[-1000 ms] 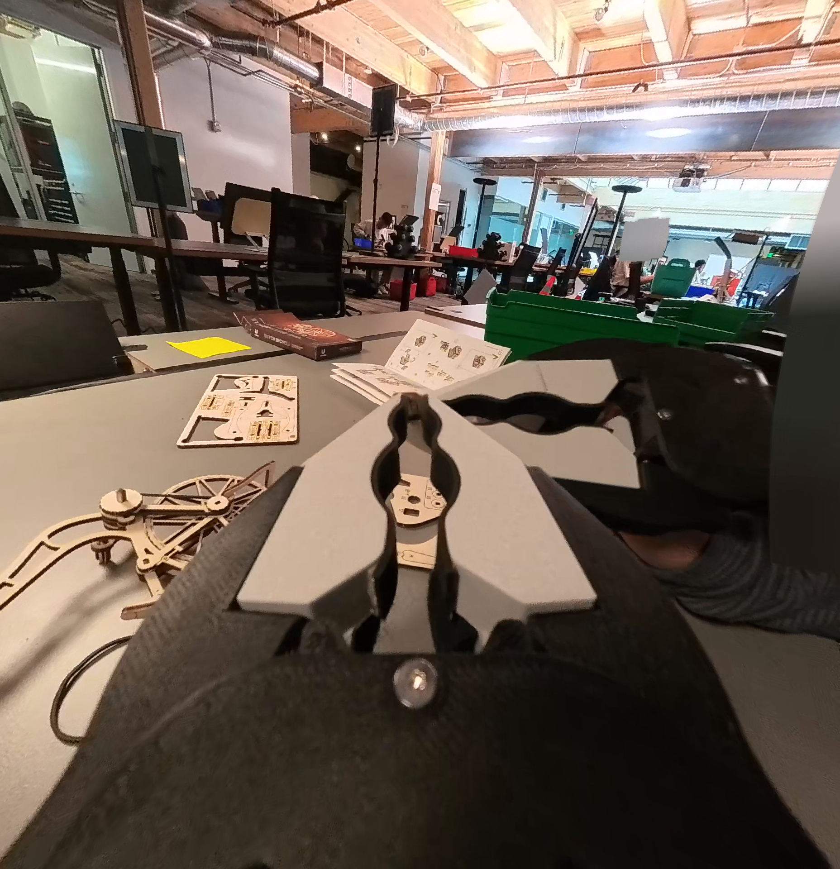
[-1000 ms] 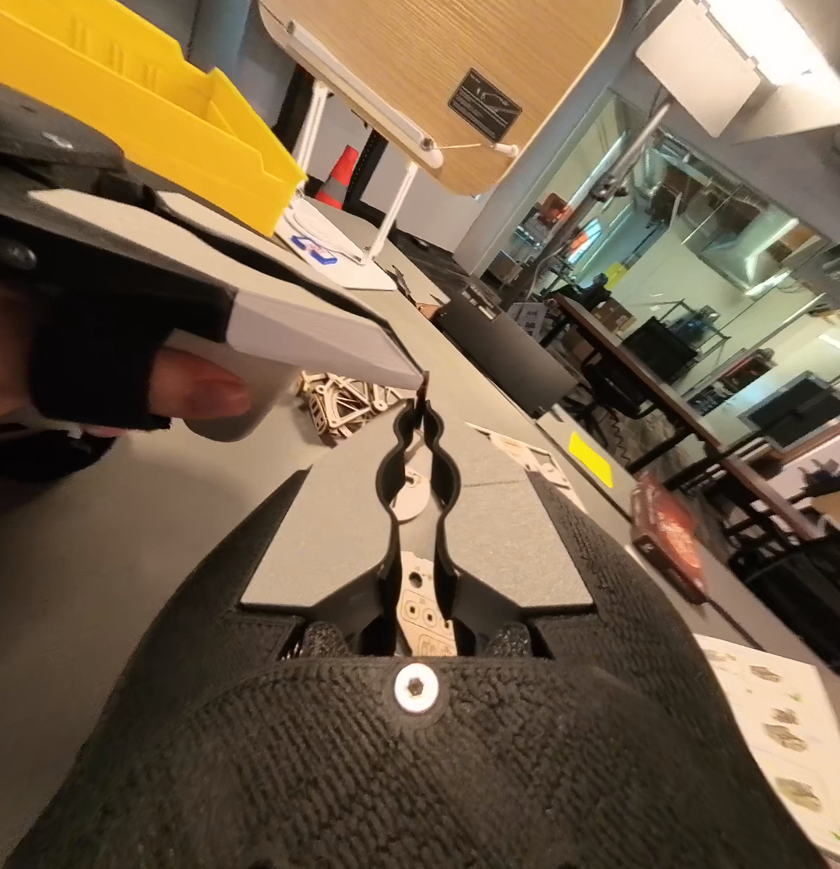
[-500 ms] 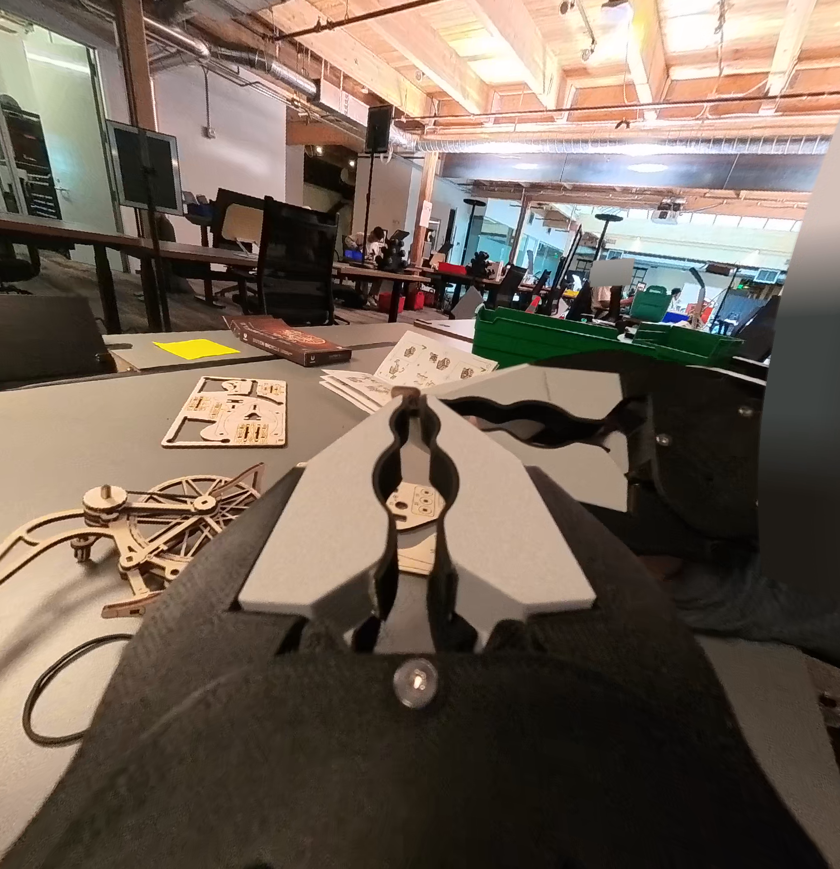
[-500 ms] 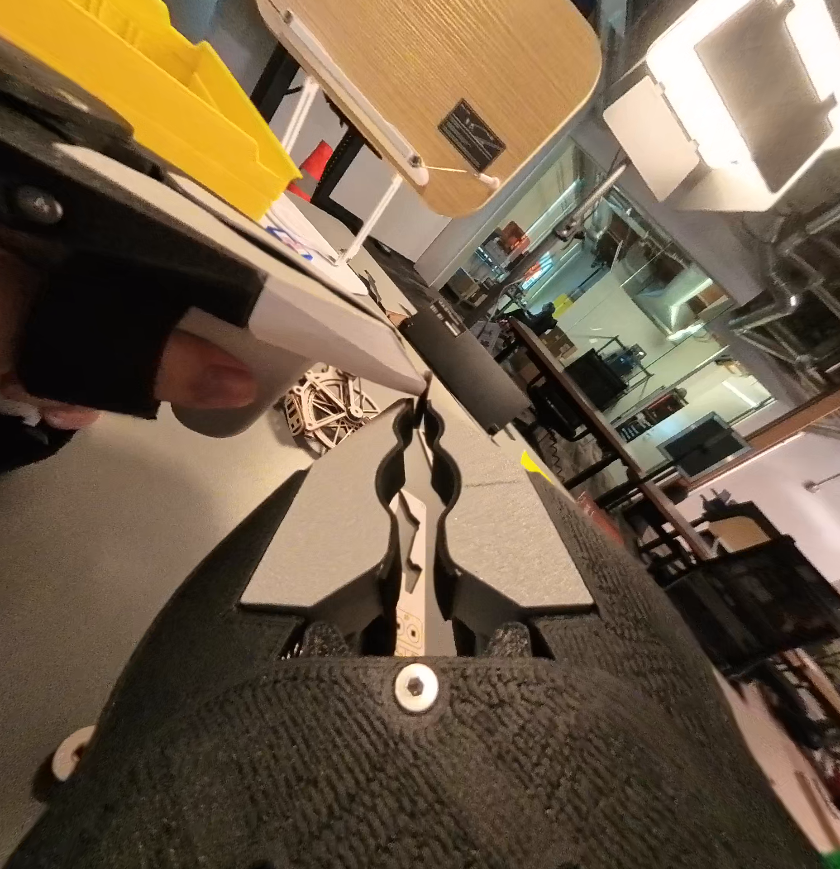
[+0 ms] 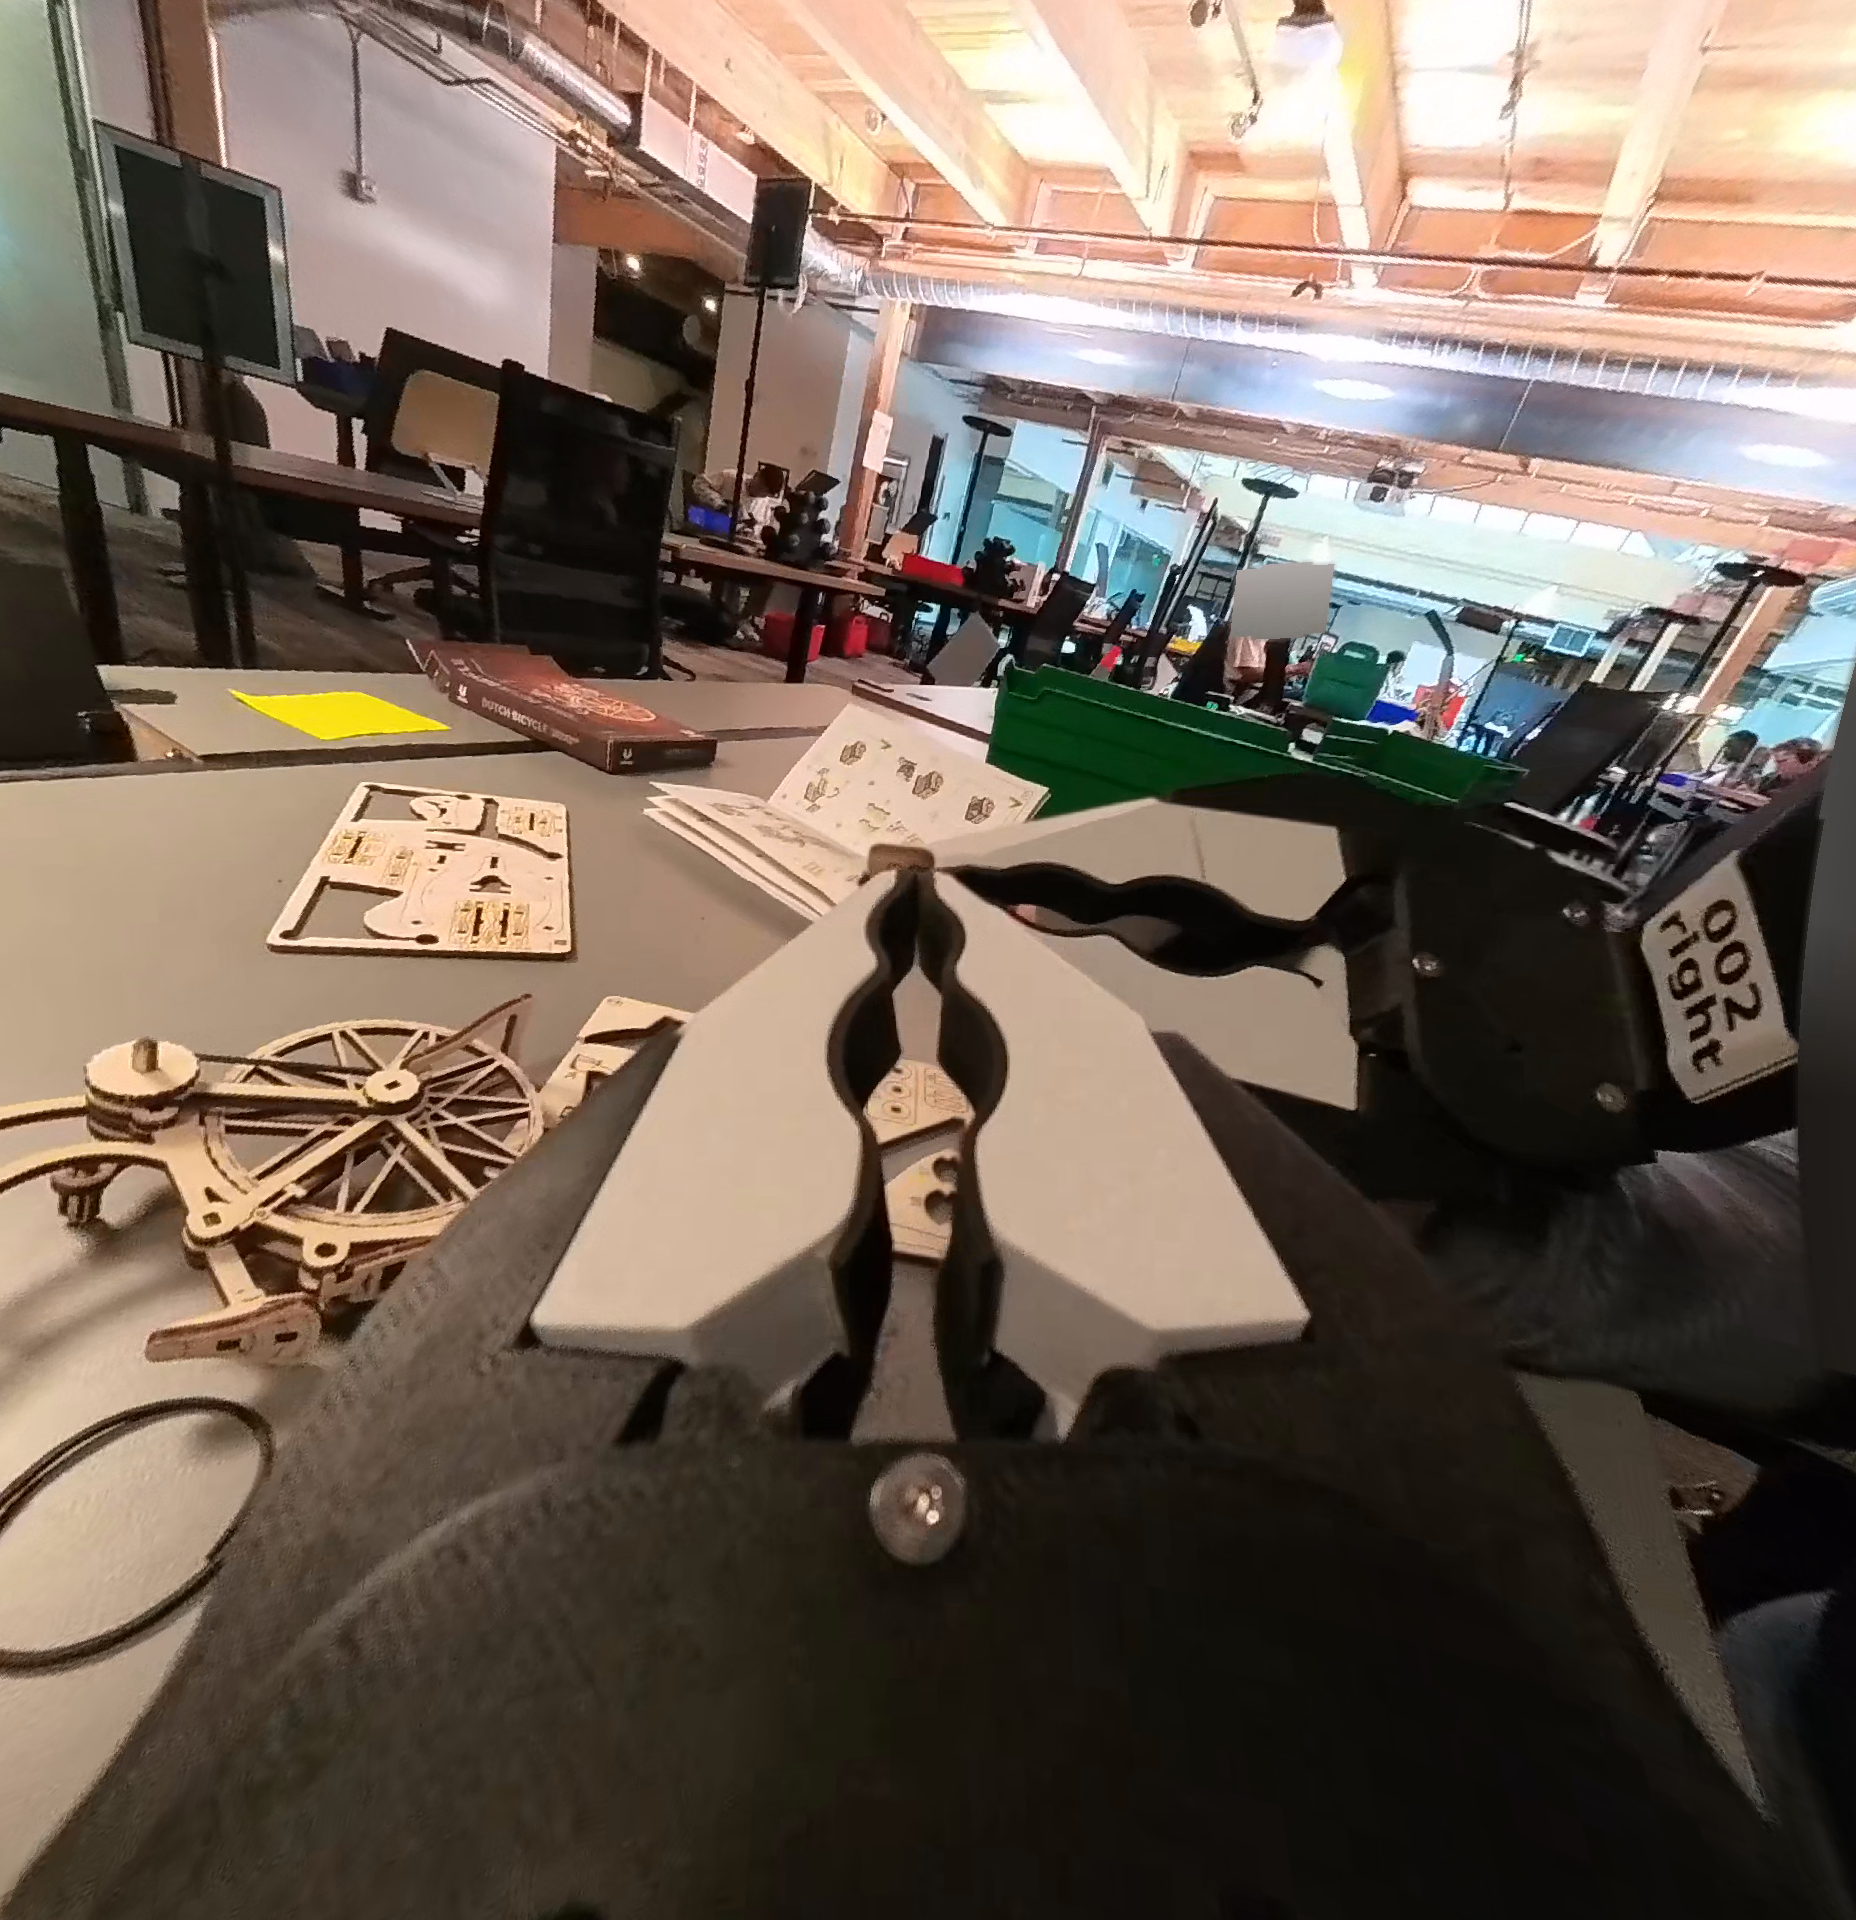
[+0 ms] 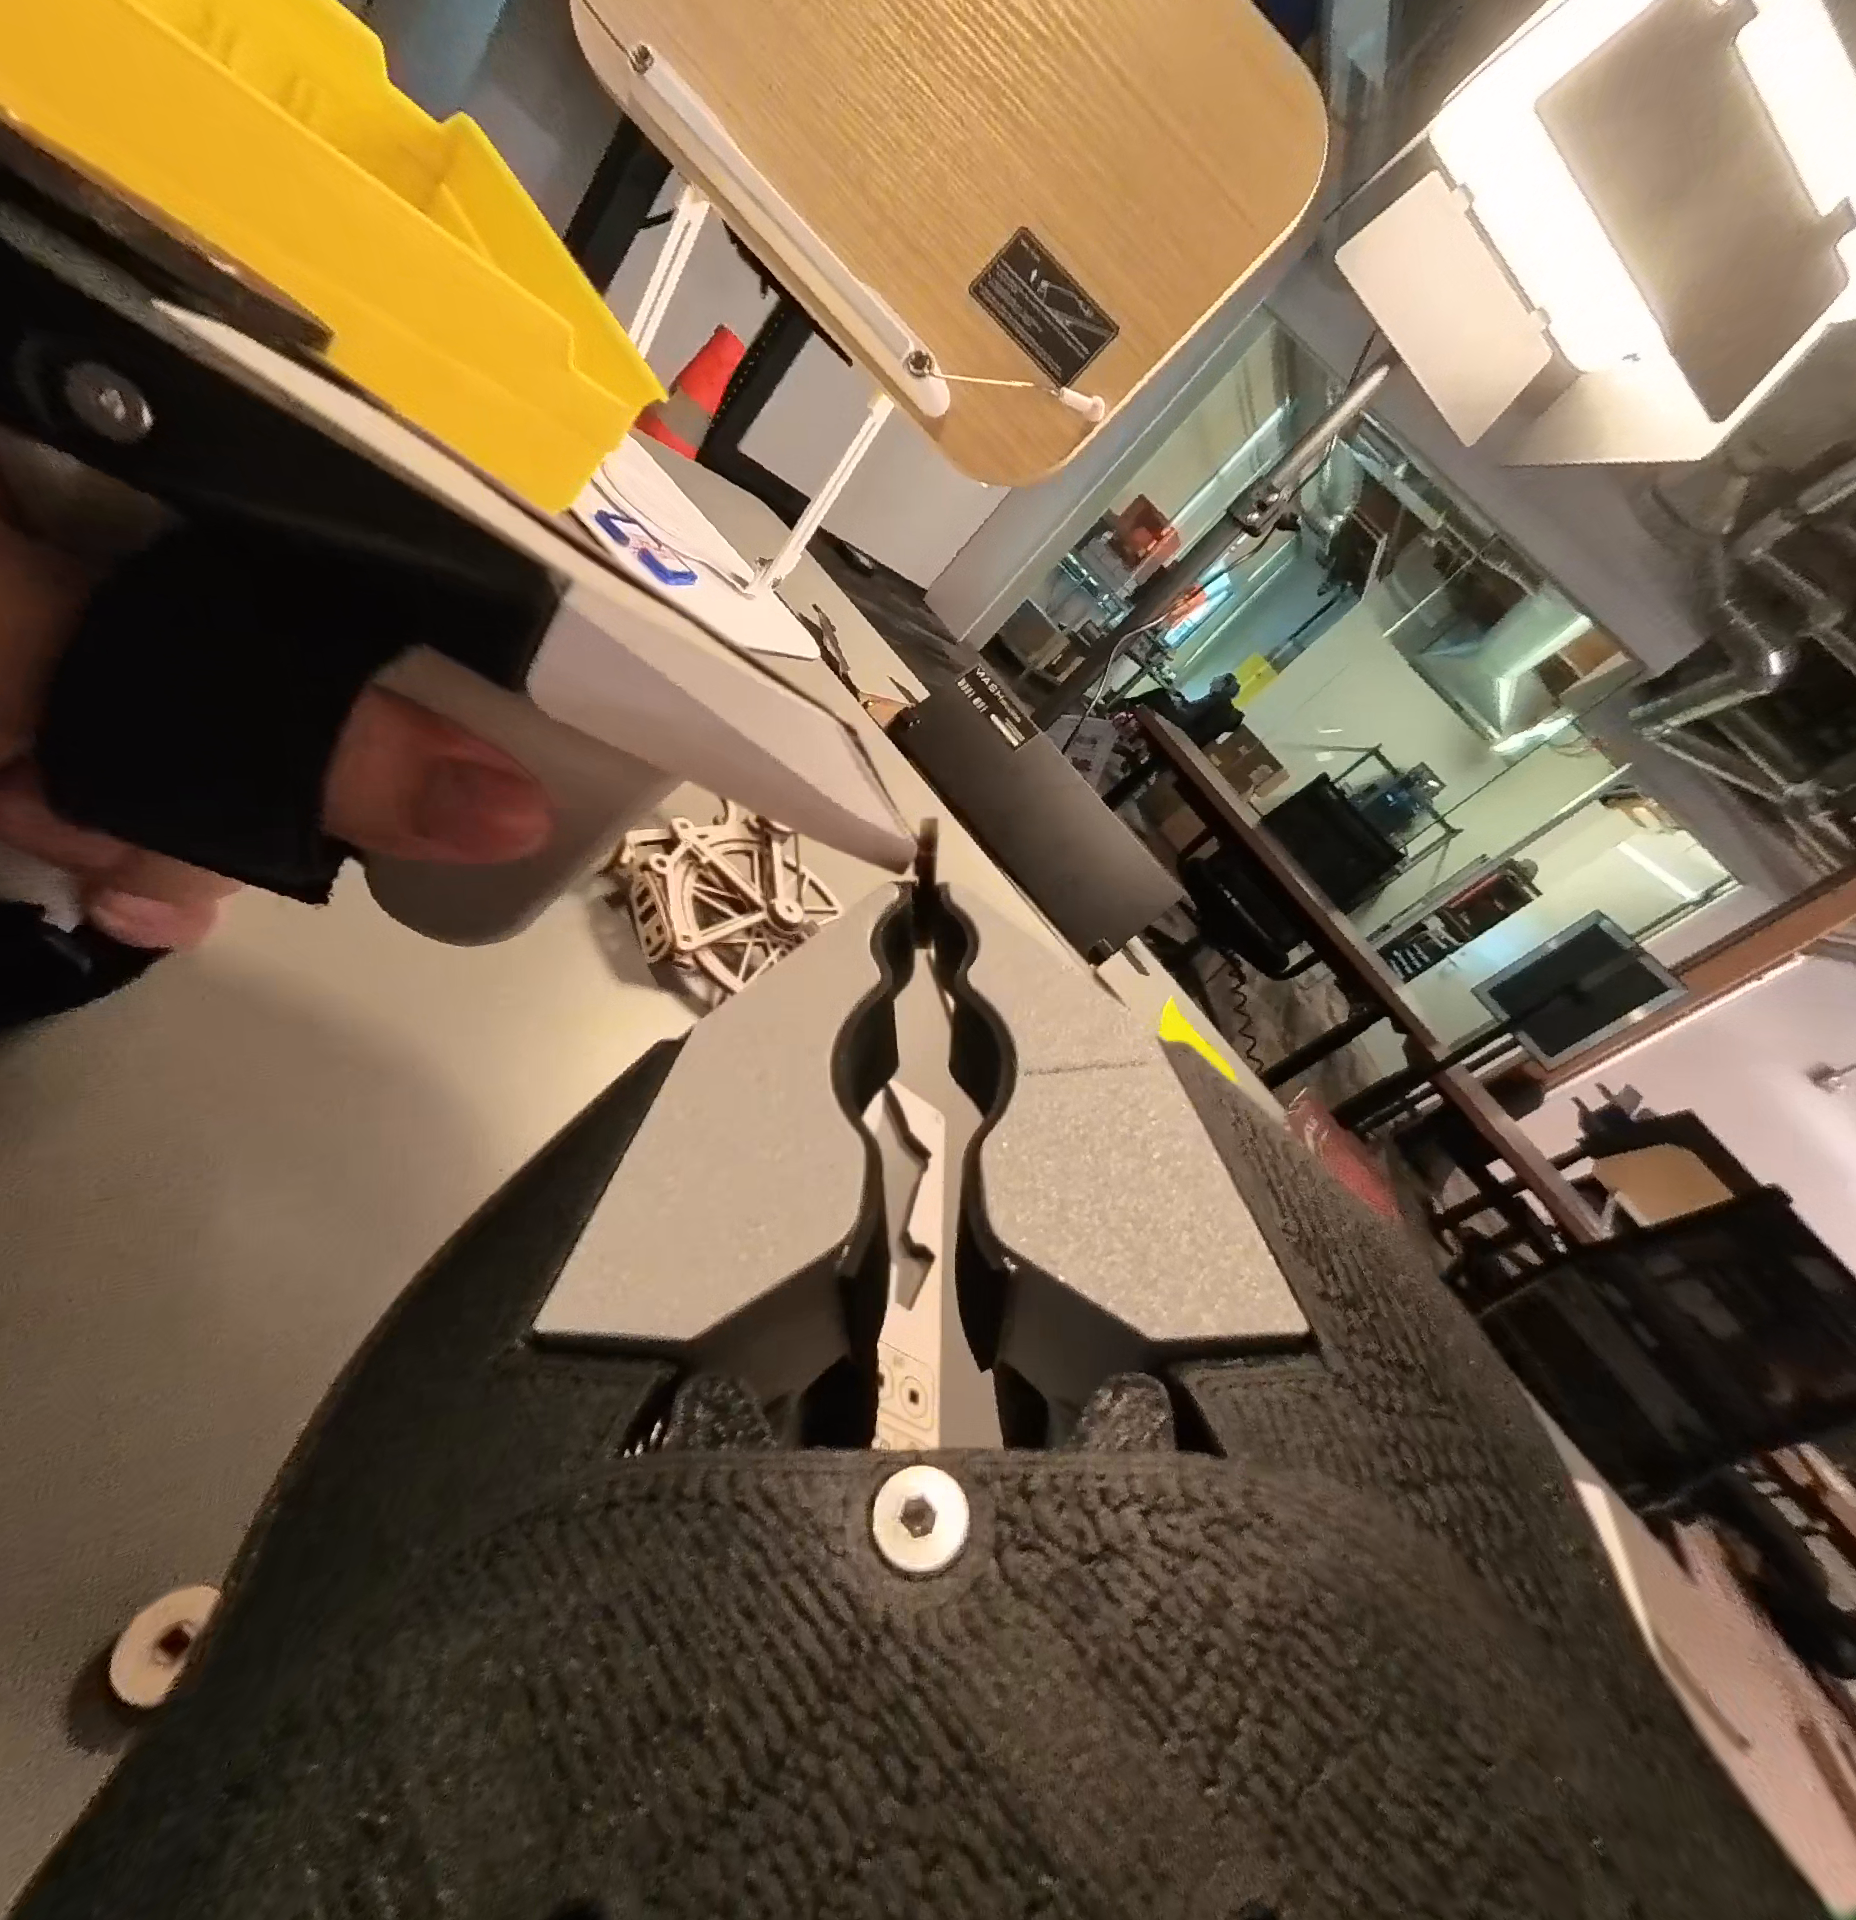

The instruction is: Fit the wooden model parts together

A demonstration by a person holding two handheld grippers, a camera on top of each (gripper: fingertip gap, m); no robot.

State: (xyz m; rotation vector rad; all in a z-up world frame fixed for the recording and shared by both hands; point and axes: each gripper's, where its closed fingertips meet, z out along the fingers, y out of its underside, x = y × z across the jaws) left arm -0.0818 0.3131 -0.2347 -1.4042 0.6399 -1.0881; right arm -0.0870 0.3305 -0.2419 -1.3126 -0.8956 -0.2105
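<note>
The grey table (image 5: 176, 862) carries the kit, and the biggest piece on it is the half-built wooden bicycle (image 5: 280, 1143) lying on its side to the left of the left gripper (image 5: 908, 883): thin laser-cut ply, light and stiff but with fine spokes that would likely snap under a squeeze, so the frame bars or the hub look like the safer places to hold. Beyond it lies a flat part sheet (image 5: 425, 883) with several pieces already punched out, and a black rubber band (image 5: 103, 1527) rests nearer the camera. The smallest item is the one in hand, a tiny wooden part (image 5: 900, 858) held above the table at the meeting tips (seen edge-on as a dark sliver (image 6: 926, 852) in the right wrist view). Both sets of jaws are pressed together on it, the left gripper level and pointing forward, the right gripper (image 6: 924, 894) coming in from the side, rolled well over, so the tips meet roughly at right angles. Such a small piece would probably slip or twist easily, so a light, steady pinch seems wise.
</note>
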